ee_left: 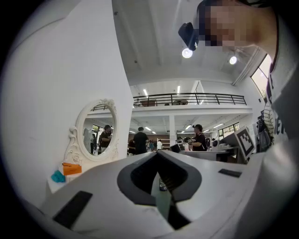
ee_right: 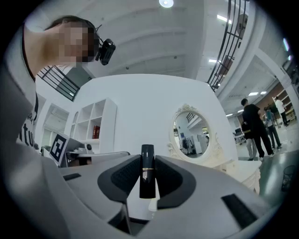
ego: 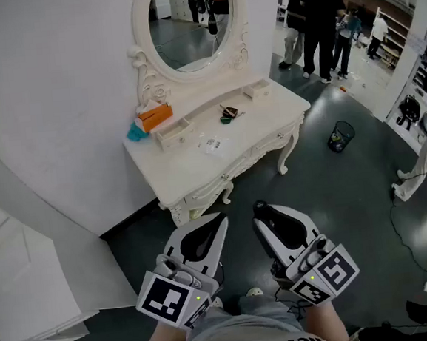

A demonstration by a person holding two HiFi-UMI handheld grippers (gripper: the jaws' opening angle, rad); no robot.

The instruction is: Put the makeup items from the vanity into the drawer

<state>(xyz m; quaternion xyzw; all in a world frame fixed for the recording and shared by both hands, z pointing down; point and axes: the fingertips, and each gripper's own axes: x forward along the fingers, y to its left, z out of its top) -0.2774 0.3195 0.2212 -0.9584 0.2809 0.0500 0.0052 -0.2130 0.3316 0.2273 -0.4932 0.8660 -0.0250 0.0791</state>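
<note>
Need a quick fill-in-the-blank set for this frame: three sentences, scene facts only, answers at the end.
1. The right gripper is shut on a ____ lipstick.
2. The white vanity carries an ____ mirror.
3. Next to the teal item at the vanity's left end lies an ____ box.

Missing words: black; oval; orange.

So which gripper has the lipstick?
The right gripper: a black lipstick stands between its jaws. The left gripper has its jaws together, empty.
</note>
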